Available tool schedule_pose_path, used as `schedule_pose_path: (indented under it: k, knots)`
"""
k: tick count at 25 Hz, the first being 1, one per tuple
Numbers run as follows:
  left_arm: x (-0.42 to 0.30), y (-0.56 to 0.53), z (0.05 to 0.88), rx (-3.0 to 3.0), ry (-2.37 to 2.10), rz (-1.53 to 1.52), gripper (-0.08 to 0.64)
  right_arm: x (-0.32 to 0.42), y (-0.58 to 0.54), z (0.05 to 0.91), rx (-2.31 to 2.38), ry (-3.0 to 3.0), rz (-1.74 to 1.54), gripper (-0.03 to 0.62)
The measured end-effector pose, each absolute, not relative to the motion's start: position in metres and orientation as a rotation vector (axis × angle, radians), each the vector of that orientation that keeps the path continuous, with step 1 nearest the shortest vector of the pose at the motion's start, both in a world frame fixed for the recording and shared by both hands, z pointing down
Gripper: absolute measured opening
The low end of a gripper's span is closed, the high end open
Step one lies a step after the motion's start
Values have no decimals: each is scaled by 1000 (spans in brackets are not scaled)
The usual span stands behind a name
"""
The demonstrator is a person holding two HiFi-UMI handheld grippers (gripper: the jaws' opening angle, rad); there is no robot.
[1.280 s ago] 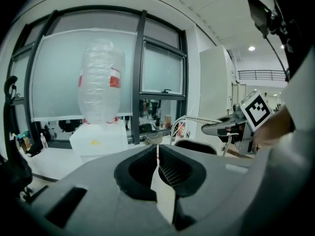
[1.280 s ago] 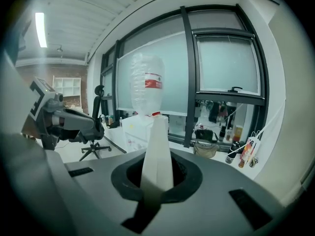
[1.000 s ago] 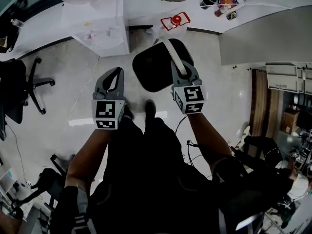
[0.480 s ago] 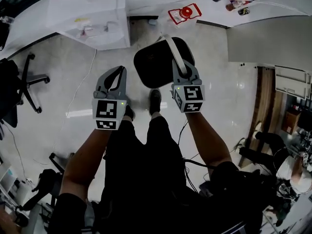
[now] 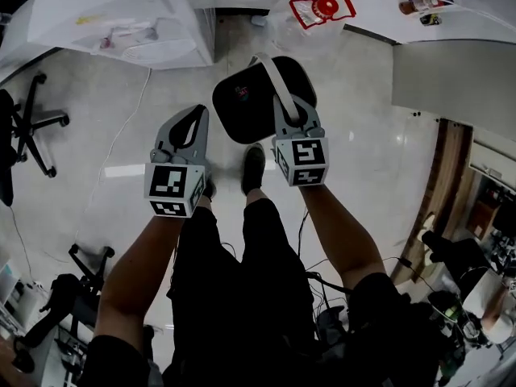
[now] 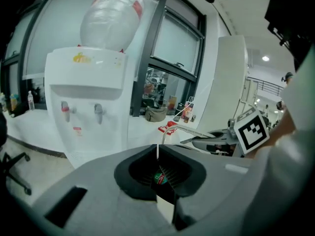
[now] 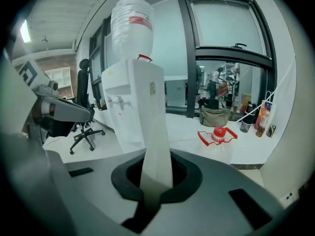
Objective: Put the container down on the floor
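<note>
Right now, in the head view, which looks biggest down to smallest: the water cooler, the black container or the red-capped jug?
1. water cooler, even though the frame's edge cuts it off.
2. black container, which may be nearer the camera, so its true size is unsure.
3. red-capped jug.

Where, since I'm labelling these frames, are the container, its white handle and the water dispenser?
container (image 5: 242, 119), head view, on its black top.
white handle (image 7: 156, 132), right gripper view, on the middle of the strip.
water dispenser (image 6: 83, 75), left gripper view, on the front panel above the taps.
</note>
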State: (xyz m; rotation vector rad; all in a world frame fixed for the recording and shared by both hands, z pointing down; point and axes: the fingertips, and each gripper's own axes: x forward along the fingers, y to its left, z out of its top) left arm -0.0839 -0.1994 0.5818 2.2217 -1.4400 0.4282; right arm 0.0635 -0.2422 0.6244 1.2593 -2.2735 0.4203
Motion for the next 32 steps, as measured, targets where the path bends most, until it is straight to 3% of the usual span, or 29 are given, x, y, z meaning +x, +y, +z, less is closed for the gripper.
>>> schedule_pose_path:
  k: [32]
  knots:
    - [-83,-256,799,2076,-1518,451,23,60,-308,868,1286,-2180,515,10]
